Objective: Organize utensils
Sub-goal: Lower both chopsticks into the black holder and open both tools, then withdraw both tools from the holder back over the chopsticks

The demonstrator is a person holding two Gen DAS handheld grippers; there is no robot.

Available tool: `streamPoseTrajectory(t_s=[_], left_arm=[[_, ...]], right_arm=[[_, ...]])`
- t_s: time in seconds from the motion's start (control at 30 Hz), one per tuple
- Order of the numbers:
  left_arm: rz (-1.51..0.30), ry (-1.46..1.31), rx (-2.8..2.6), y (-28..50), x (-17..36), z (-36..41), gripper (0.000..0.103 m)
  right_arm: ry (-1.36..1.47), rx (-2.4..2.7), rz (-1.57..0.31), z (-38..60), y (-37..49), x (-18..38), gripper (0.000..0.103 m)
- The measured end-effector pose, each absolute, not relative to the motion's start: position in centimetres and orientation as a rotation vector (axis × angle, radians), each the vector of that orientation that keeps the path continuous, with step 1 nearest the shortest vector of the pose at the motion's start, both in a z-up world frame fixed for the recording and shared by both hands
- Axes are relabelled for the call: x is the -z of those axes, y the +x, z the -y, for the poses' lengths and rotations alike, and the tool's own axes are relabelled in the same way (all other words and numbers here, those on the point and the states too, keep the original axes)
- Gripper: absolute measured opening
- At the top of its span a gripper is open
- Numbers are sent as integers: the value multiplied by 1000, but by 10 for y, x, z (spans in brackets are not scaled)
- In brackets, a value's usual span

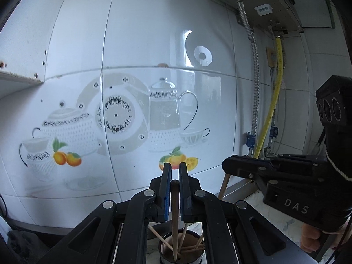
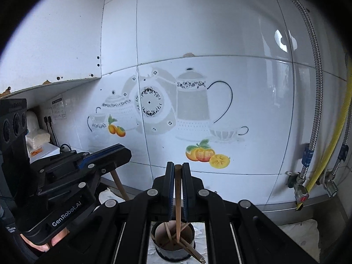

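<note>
Left to right. At nine o'clock of the scene, the black left gripper point(image 1: 175, 171) has its blue-padded tongs pressed onto one thin brown wooden chopstick point(image 1: 175, 215), which hangs tip-down over the dark-rimmed round cup with a tan inside point(image 1: 199, 236) at six o'clock in the left wrist view. Toward three o'clock, the black right gripper point(image 2: 177, 171) pinches a second brown wooden chopstick point(image 2: 177, 204) the same way, its tip above the same cup point(image 2: 191, 228) on the pale counter. Behind stands a white tiled wall with a printed teapot picture point(image 1: 123, 118); at far three o'clock a yellow hose point(image 1: 271, 101) runs beside braided metal pipes. Risks, as judged: either stick could swing in a single-point pinch and miss the rim; a tip could catch on the loose sticks crossed inside and tip the cup; the two grippers, close together, could knock each other. Count: two grippers, two held chopsticks, one cup, and roughly four or five sticks inside, exact number unclear.
</note>
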State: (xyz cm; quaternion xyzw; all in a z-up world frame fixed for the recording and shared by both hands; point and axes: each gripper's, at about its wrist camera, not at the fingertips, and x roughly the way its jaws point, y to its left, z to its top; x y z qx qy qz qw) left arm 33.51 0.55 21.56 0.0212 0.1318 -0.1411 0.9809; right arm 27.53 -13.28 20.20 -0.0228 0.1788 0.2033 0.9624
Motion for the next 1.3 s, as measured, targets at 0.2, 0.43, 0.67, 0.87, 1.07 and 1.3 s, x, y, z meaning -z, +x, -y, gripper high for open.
streamPoseTrajectory(t_s=[0.2,0.43,0.67,0.87,1.07,1.3], left_arm=[[-325,14,263,356,-189,-13,6],[-446,2,263,373,-153,-21,8],[-482,1,258,367,-141,-22,46],[-488,-15,234,346,-148,-28,50],[-519,10,218,309,-147,-34,50],[-559,51,187,248,-139,-41,50]], right_arm=[[-46,-385,-396,134,291,-183,9],[-57,-397,-476,134,302,-165,9],[-76,-377,-498,135,298,-161,13],[-87,-367,-473,142,277,-171,24],[-100,-368,-456,150,242,-177,38],[-97,-368,-461,163,192,-171,47]])
